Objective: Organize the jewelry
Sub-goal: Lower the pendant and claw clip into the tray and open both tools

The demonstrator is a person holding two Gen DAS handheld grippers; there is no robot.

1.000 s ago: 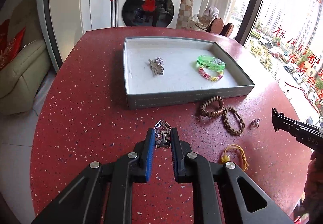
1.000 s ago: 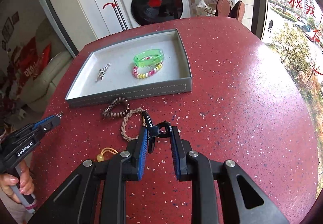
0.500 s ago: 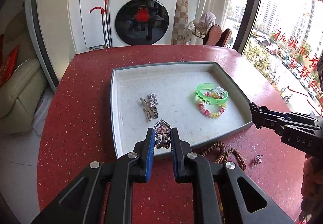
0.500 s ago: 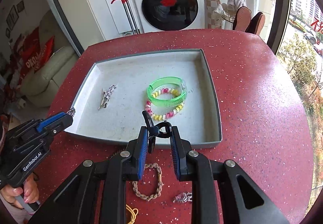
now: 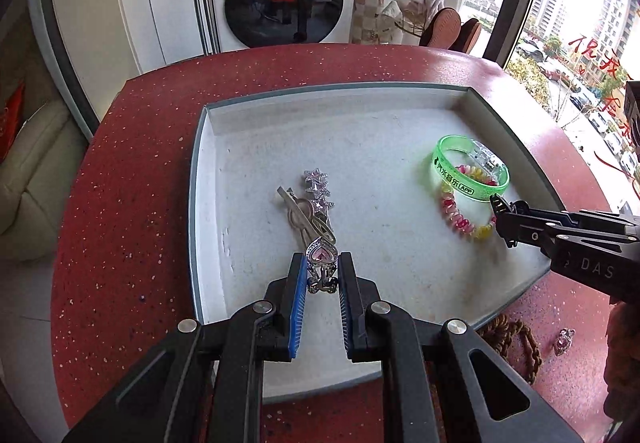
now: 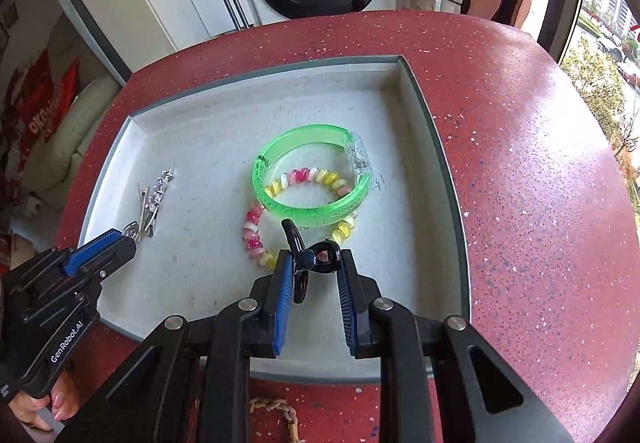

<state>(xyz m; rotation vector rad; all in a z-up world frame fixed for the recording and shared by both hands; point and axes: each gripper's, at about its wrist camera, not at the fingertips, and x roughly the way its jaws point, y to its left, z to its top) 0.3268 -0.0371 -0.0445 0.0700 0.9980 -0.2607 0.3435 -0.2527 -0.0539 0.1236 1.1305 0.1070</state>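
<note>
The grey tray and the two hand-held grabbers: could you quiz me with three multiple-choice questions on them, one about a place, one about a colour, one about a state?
1. Where does the beaded bracelet lie?
A. on the red table
B. in the grey tray, partly under the bangle
C. on the sofa

2. What colour is the translucent bangle?
A. green
B. blue
C. black

3. What is the left gripper doing?
A. hanging open
B. gripping a bracelet
C. gripping a heart-stone ring

Answers: 1 B, both rest on the tray floor. 2 A, bright green. 3 C, the ring sits clamped between its jaws.

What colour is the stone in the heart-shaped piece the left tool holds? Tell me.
Pink, set in silver metal. The heart-shaped piece shows best in the left wrist view.
</note>
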